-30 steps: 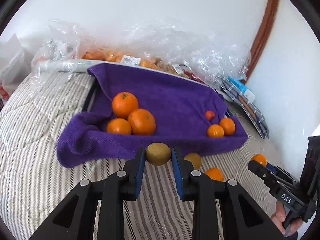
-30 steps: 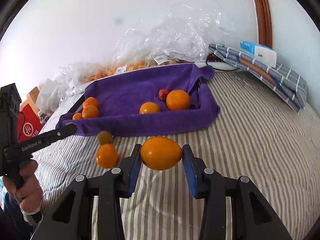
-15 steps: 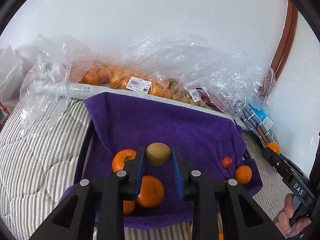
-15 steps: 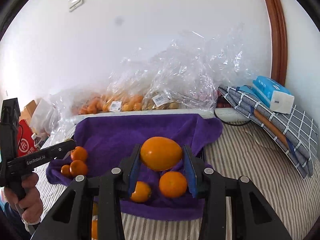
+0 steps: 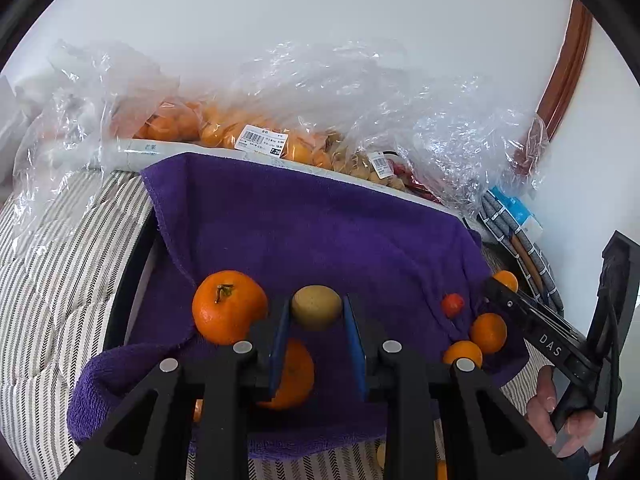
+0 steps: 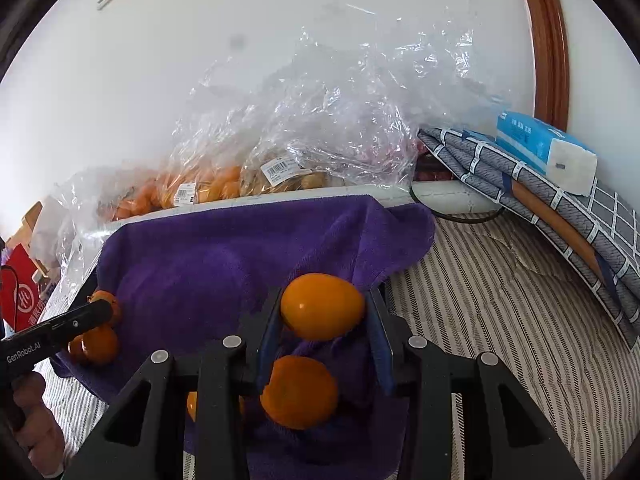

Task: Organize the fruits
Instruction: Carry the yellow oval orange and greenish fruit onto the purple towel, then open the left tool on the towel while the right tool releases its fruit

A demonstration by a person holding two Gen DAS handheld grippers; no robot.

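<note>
Jaws on kiwi [image 5: 316, 306] and mango [image 6: 322, 306], over purple-lined, perhaps tray-like bin [image 5: 304, 232] of oranges [image 5: 229, 306].

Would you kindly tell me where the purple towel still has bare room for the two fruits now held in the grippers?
The purple towel is bare across its middle and far half, between the big orange and the small red fruit, back to the plastic bags. It is crowded at the near left with oranges and at the near right corner by the small oranges.

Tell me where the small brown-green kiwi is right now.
In the left wrist view, the small brown-green kiwi is clamped in the left gripper, held above the purple towel, just right of the large stemmed orange.
</note>
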